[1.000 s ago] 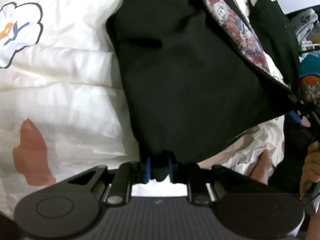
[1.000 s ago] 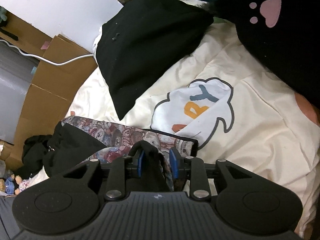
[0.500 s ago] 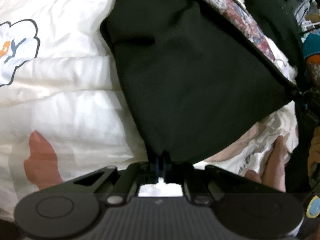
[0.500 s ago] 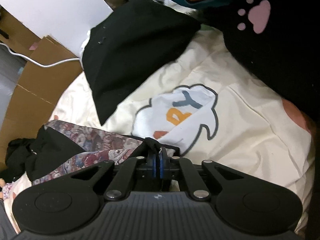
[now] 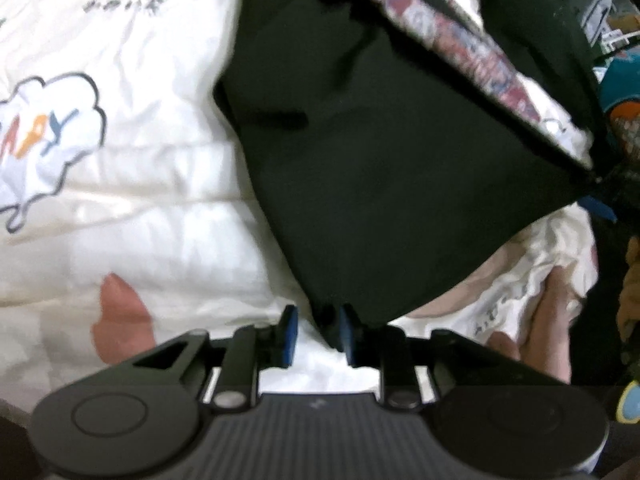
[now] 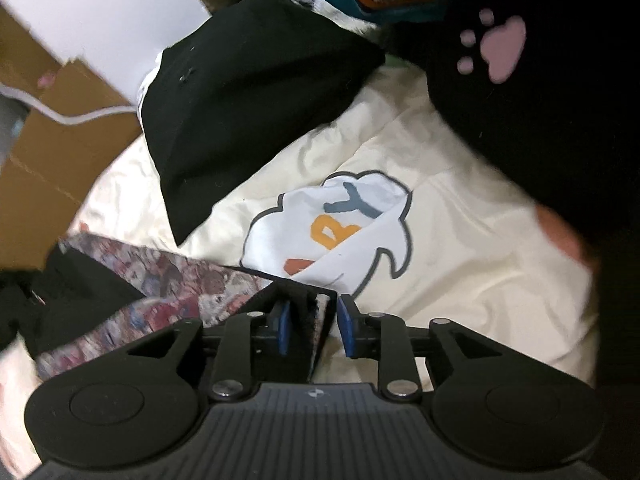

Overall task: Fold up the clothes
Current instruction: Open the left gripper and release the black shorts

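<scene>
Black garment [image 5: 384, 184] with a patterned floral lining [image 5: 460, 44] lies spread on a cream bed cover [image 5: 152, 240] printed with a cartoon cloud; in the right wrist view the same lining [image 6: 172, 280] trails off to the left beside a separate folded black piece [image 6: 248, 108]. By its drape and creases it looks soft, limp and light, so it should sag wherever it is unsupported and slide easily over the cover. Corners and hems seem the best places to take hold, pinching both layers so the lining does not slip free.

Left tongs [image 5: 316, 332] are opening: the blue pads stand a little apart, with the garment's lower corner between them and only brushing the right-hand pad, so no firm pinch. Right tongs [image 6: 312, 328] are opening too, with a dark corner edge sitting between the pads but not squeezed.

Half a second ago both pairs were pinched tight on those corners; a full second ago the right stood about as wide as now. The left view also shows the cloth from a little higher than before.
</scene>
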Demonstrator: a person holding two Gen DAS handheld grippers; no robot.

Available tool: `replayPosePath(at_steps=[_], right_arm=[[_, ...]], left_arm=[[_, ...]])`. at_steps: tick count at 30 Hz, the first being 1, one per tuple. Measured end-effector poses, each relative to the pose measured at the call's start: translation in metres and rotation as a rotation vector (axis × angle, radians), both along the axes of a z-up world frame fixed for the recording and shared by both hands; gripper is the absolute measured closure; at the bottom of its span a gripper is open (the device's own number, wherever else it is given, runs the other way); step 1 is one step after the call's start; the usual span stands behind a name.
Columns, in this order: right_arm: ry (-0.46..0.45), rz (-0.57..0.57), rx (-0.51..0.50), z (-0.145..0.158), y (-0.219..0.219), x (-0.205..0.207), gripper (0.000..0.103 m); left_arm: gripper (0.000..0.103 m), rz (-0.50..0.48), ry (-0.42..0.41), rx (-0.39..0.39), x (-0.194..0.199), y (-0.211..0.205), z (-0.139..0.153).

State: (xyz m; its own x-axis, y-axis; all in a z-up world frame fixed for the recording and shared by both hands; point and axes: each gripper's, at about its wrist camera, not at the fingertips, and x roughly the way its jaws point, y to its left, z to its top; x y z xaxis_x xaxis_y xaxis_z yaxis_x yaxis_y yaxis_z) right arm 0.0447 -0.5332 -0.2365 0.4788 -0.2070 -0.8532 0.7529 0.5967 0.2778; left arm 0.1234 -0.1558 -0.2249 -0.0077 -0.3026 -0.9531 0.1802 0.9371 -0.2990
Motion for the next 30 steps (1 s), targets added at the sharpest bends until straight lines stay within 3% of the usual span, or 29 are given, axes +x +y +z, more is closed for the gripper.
replayPosePath(at_steps=[12,19,22,28,30], right_arm=[[0.019,0.046,-0.051,0.055,-0.002,-0.009,0.074],[-0.031,0.07,-0.071,0.102,0.0,-0.014,0.074],[-0.006,0.194,-0.161,0.128,0.023,-0.001,0.074],[0.026,0.426,-0.271,0.161,0.07,0.014,0.074],[0.034,0.499,-0.285,0.171,0.081,0.018,0.074]], left_arm=[[0.069,0.035,-0.094,-0.064,0.015,0.045,0.055],[0.067,0.049,-0.149,-0.106,0.033,0.056,0.09],[0.064,0.061,-0.169,-0.134,0.043,0.064,0.106],[0.063,0.056,-0.259,-0.118,0.068,0.091,0.151],[0.057,0.061,-0.283,-0.134,0.077,0.103,0.168]])
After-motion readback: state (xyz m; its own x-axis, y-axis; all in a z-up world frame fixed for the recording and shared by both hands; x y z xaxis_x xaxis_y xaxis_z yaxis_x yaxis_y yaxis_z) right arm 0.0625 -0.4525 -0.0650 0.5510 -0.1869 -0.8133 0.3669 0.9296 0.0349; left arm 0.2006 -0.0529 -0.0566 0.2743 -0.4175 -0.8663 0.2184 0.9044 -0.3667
